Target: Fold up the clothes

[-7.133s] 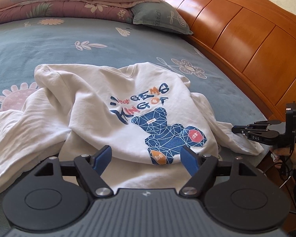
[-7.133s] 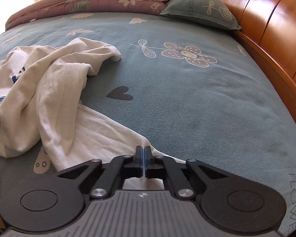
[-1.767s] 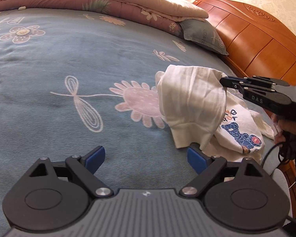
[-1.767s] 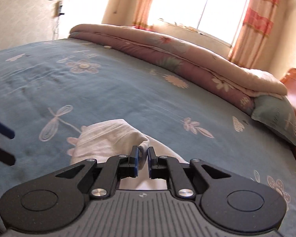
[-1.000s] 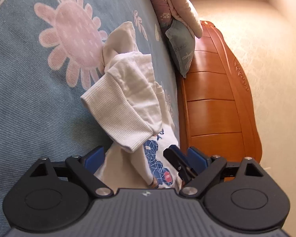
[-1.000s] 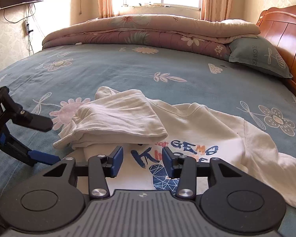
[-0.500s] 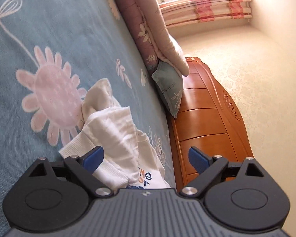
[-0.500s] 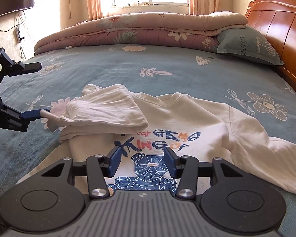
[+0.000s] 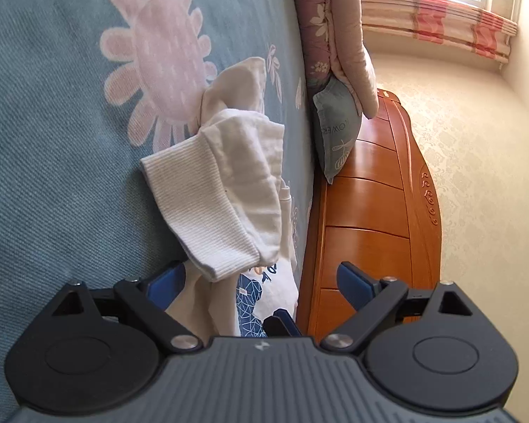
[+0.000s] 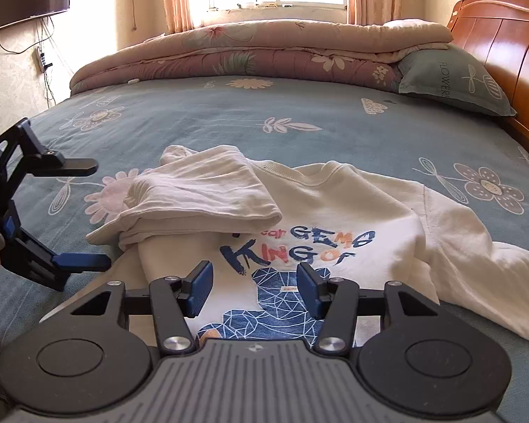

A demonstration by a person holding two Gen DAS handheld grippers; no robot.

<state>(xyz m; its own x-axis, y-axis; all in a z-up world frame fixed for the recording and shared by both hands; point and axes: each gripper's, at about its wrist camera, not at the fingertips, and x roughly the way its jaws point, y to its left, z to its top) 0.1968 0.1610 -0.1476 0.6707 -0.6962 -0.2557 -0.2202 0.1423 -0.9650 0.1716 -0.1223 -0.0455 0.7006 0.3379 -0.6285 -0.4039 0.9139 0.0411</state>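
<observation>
White sweatshirt (image 10: 352, 218) lies print-up on the bed (image 10: 229, 120), one sleeve (image 10: 201, 194) folded across its chest, the other spread toward the headboard (image 10: 504, 46). Right gripper (image 10: 254, 290) over the print, jaws just been opening, nothing between them. Left gripper (image 10: 84, 215) beside the folded sleeve's cuff (image 9: 201, 208), jaws wide apart, empty.

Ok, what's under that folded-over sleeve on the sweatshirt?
The sleeve lies across the white sweatshirt, covering its left shoulder and the start of the printed lettering. Whatever else is printed beneath it is hidden.
</observation>
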